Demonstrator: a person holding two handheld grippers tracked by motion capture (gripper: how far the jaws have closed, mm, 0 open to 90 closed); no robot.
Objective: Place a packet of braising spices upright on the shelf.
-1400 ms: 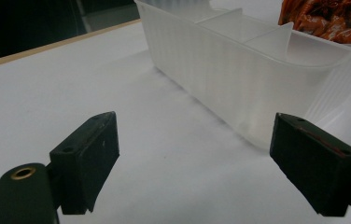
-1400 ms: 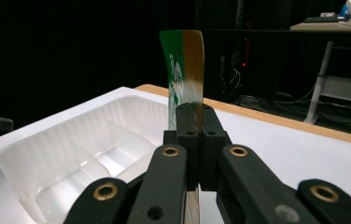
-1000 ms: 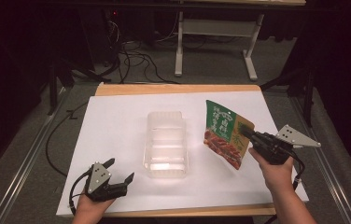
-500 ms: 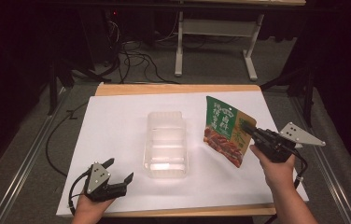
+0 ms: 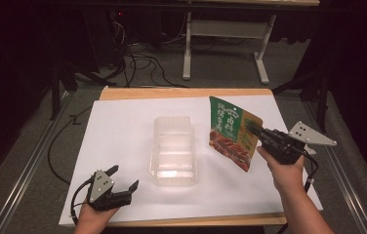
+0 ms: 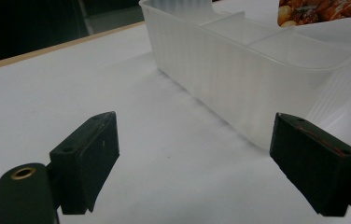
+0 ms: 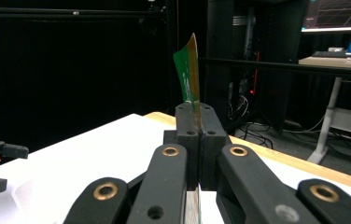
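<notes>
Right gripper [image 5: 255,130] pinches the green snack pouch [image 5: 230,131] by its edge, aloft at the clear tray's [image 5: 173,146] three o'clock (light, floppy, slippery film). Left gripper [image 5: 123,181] gapes empty.

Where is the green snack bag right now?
The green snack bag is pinched in the right gripper, held above the white table's right side, just right of the clear plastic box.

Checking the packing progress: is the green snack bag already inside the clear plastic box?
No, the green snack bag is held up beside the clear plastic box by the right gripper, clamped on its edge.
</notes>
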